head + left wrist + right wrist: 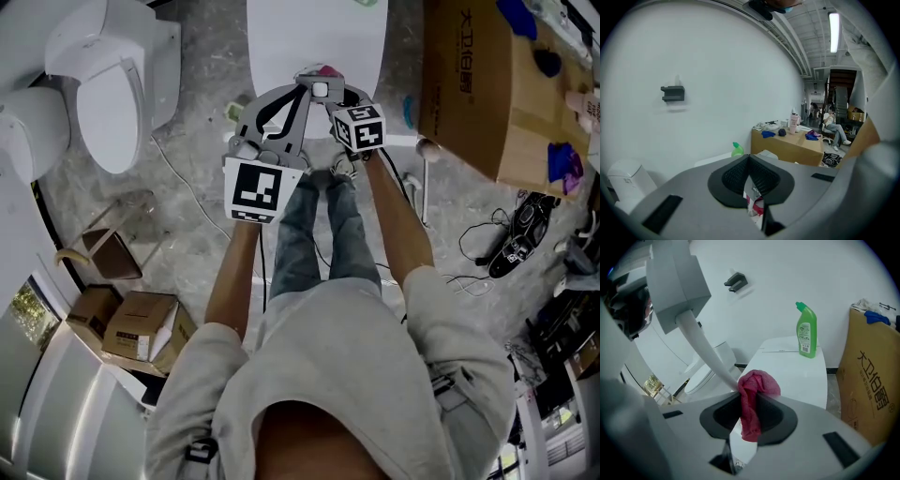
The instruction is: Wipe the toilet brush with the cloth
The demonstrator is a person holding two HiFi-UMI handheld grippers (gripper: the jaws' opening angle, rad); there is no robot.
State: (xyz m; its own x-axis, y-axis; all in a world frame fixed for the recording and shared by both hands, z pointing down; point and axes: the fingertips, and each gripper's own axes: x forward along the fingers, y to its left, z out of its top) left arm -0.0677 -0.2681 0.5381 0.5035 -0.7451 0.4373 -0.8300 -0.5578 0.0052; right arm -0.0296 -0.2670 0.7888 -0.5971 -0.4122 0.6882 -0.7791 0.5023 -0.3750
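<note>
The cloth (752,401) is nubbly pink woven fabric. The toilet brush (704,351) looks like smooth white plastic, the table (787,366) glossy white, the box (872,385) matt brown cardboard.

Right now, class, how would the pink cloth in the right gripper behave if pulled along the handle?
The cloth is probably floppy: it hangs limp from the right gripper. It seems light and soft, bunching against the handle, so it would likely mould round it.

Lighting was bright and even, with soft shadows. A ceiling light strip (833,32) glared in the left gripper view. Both gripper views bent strongly toward black corners. The left gripper (751,171) appeared blurred near the lens. The head view was duller.
</note>
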